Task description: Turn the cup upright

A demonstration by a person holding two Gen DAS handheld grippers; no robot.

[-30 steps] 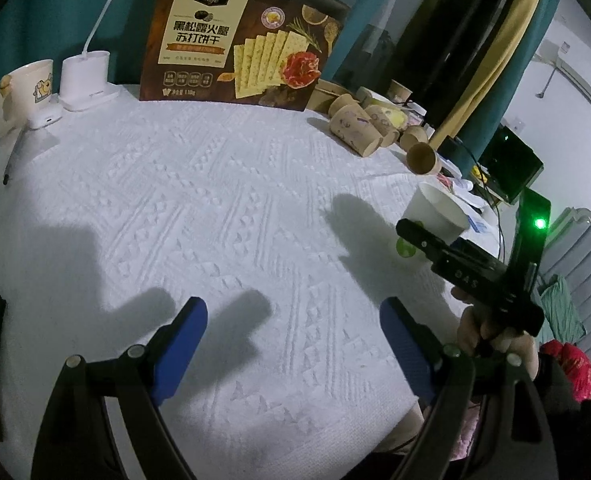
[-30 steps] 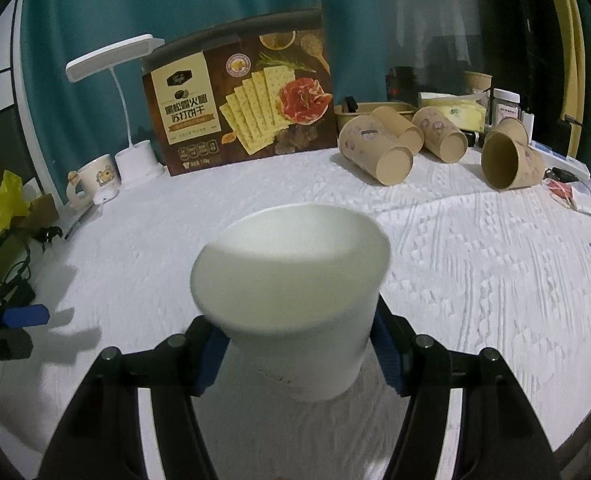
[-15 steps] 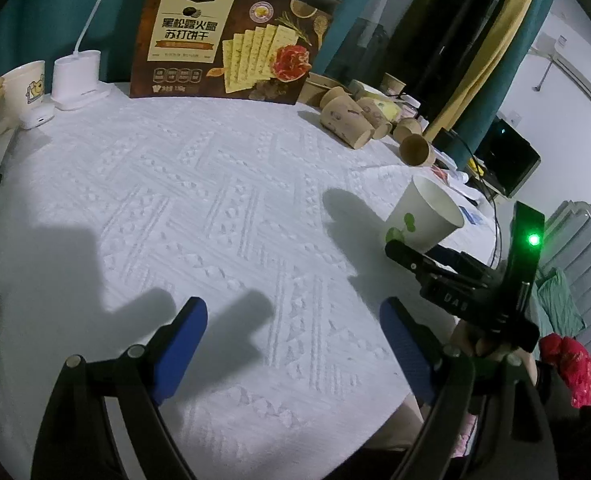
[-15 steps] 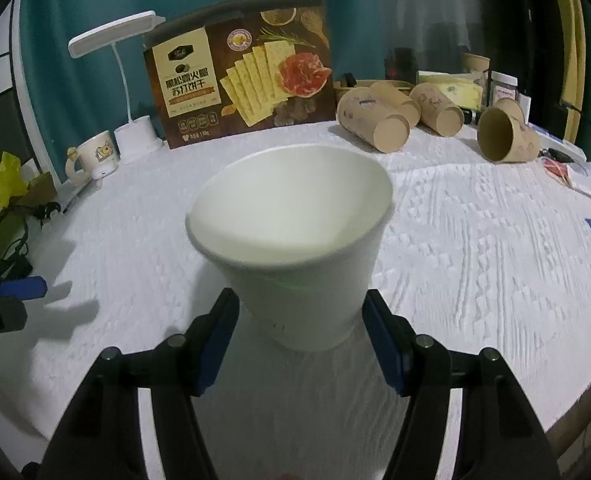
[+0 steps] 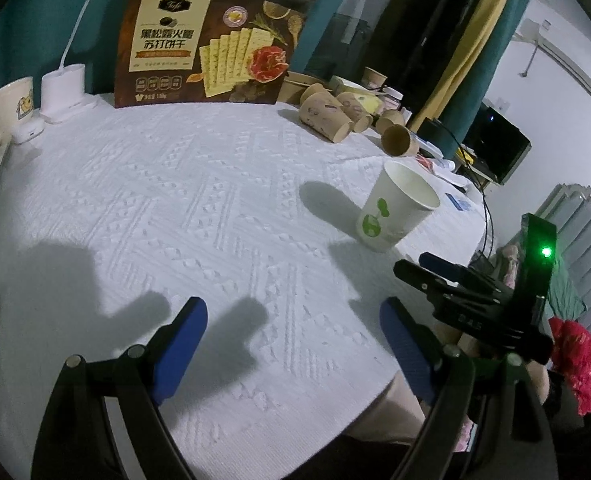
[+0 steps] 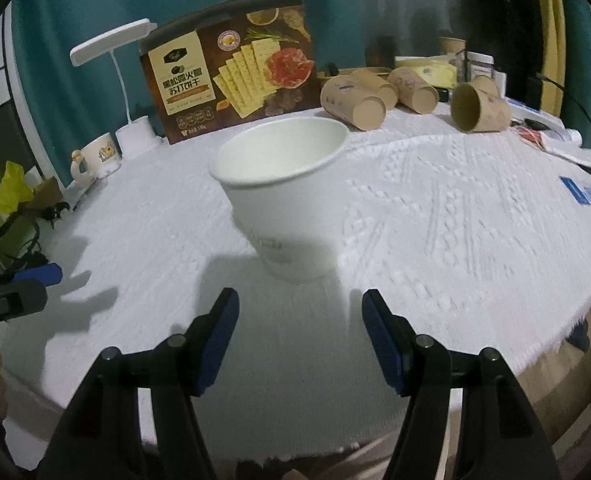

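The white paper cup (image 6: 285,196) stands right way up on the white tablecloth (image 6: 455,220). It sits just past the right gripper (image 6: 299,304), at 12 o'clock from it. That gripper's blue fingers are spread apart and touch nothing. The left gripper (image 5: 293,312) is spread wide too, with nothing in it. Brown cups (image 6: 355,100) lie on their sides far back, near a cracker box (image 6: 231,76).
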